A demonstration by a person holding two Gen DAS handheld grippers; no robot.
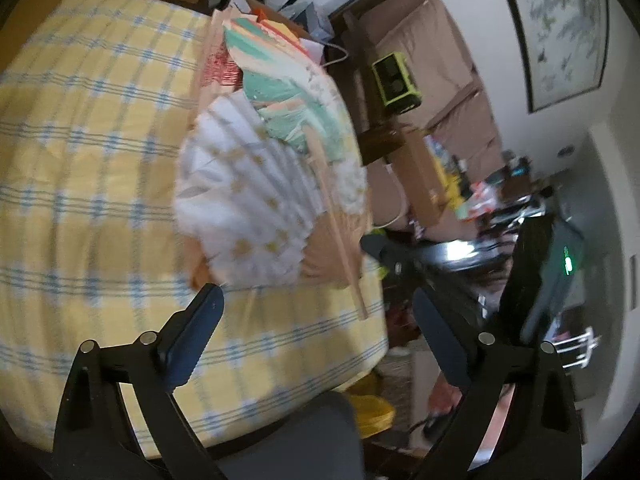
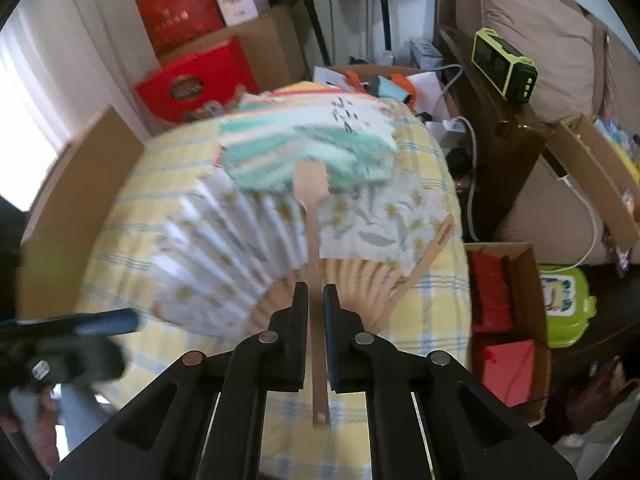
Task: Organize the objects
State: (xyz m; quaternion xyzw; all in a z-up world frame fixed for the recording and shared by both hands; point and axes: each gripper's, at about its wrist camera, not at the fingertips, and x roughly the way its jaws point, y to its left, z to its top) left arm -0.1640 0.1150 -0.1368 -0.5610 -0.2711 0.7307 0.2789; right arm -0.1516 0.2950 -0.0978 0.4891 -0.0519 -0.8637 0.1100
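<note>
Est. early-to-mid task. Two fans lying on yellow checked tablecloth (image 2: 436, 304): white folding fan (image 2: 224, 248) spread open, teal paddle fan (image 2: 312, 144) overlapping its upper edge. Neither stowed yet; both still to be gathered/put away, white one prob. to be folded first. Destination not evident from views.

R gripper (image 2: 316, 300): nearly closed, clamped on wooden handle (image 2: 314, 240) of teal paddle fan; handle running down betw. the jaws, free end poking out below toward camera. Paddle head straight ahead, past the fingertips.

L gripper (image 1: 316, 308): wide open, holding nothing. Hovering at near table edge, white folding fan just ahead of left fingertip; contact not discernible (motion blur).
</note>
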